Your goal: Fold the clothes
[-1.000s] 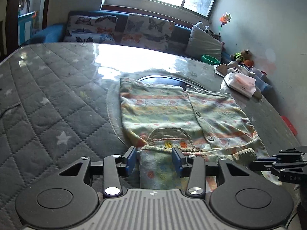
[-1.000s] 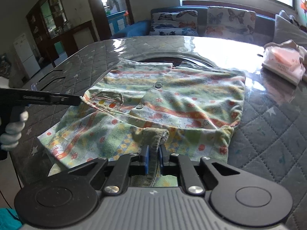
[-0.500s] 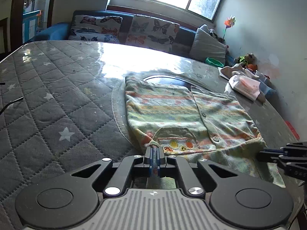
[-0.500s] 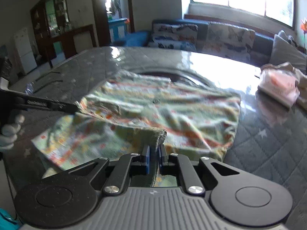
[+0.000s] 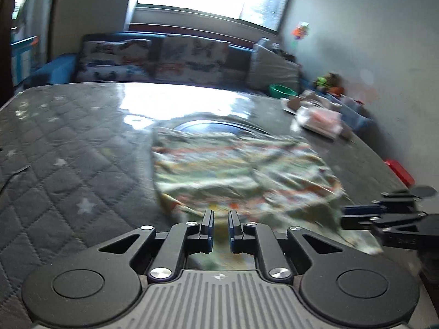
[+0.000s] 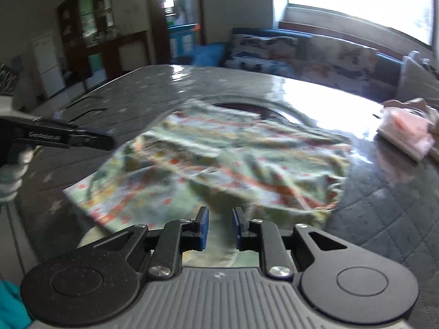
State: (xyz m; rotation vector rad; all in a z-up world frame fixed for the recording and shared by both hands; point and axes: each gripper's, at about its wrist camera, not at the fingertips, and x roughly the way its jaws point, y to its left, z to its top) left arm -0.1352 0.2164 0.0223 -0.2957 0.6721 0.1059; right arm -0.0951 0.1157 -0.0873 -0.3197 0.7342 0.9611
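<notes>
Left gripper [image 5: 220, 226] level, jaws slightly apart, nothing pinched. Right gripper [image 6: 220, 227] level, jaws parted wider, also holding nothing.

Nothing is reading clearly: small white lettering is showing on the left gripper [image 6: 105, 142] and right gripper [image 5: 344, 218], too blurred to make out.

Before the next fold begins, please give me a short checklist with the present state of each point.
1. Left gripper open, cloth released: ok.
2. Right gripper open, cloth released: ok.
3. Patterned garment lying flat: not ok, wrinkled.
4. Garment wholly on the quilted table: not ok, its near edge hangs over the table's edge.
5. Pink packet apart from garment: ok.
6. Fold edges aligned: cannot tell, pictures blurred.
</notes>
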